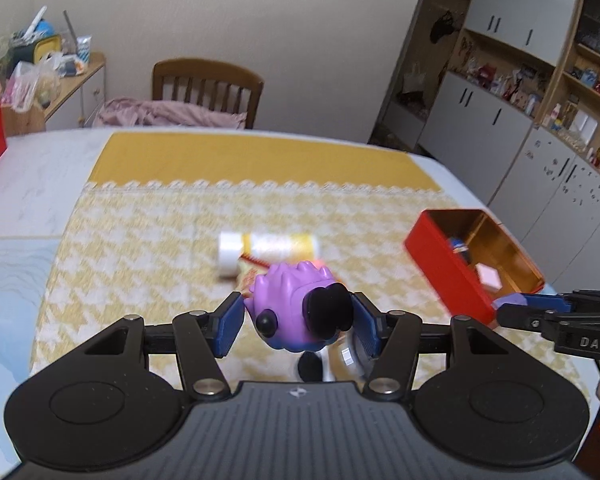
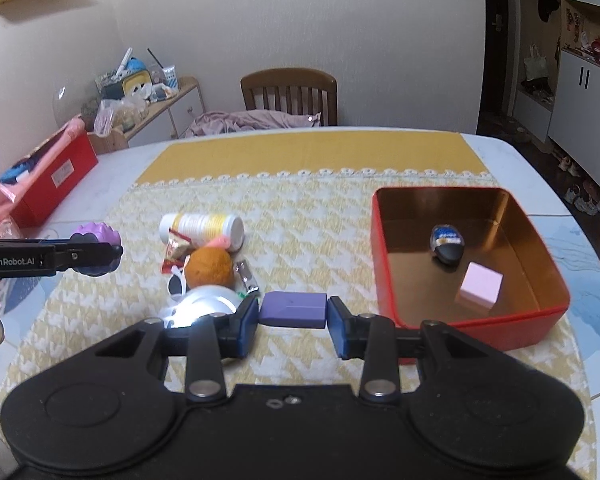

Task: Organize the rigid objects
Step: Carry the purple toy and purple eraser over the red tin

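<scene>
- Left wrist view: left gripper (image 1: 298, 326) clamps purple spiky toy (image 1: 296, 300) between its pads, lifted clear for carrying.
- Right gripper (image 2: 292, 314) pinches purple block (image 2: 293, 309) endwise; red tin (image 2: 392, 256), just right of it, holds sorted pieces.
- Bottle (image 2: 202, 229) lies ahead-left, unsorted.

One red metal tin (image 2: 388, 248) holds two things: one dark oval object (image 2: 447, 245) and one pink cube (image 2: 482, 286). On the yellow cloth lie one white-and-yellow bottle (image 2: 202, 227), one brown ball (image 2: 209, 267), one red packet (image 2: 176, 254).
</scene>
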`<state>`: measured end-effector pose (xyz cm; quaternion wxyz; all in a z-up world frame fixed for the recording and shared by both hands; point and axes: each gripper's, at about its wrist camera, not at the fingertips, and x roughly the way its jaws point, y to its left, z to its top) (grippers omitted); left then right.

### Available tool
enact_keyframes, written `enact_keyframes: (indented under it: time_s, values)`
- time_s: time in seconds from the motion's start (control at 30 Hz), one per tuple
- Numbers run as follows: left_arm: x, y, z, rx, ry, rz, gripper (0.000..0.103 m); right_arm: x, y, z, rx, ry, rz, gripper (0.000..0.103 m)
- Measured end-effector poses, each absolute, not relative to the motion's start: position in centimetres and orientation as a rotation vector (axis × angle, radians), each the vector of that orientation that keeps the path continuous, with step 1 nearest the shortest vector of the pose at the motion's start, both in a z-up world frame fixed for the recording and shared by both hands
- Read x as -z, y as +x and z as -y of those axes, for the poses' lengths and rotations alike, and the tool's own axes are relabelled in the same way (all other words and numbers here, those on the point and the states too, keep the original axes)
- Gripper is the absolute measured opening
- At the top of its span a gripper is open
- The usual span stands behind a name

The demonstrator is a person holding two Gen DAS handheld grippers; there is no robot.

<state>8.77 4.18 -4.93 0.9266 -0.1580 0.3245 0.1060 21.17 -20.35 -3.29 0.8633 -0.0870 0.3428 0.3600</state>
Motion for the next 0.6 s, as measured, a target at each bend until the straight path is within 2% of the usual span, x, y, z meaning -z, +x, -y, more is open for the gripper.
enact_keyframes:
  time_s: [0.6]
  values:
    - [2.4,15.8,4.7,-0.059,-0.266,-0.658,0.058,1.7,26.8,26.5,-0.745,-0.160,-0.686,0.036]
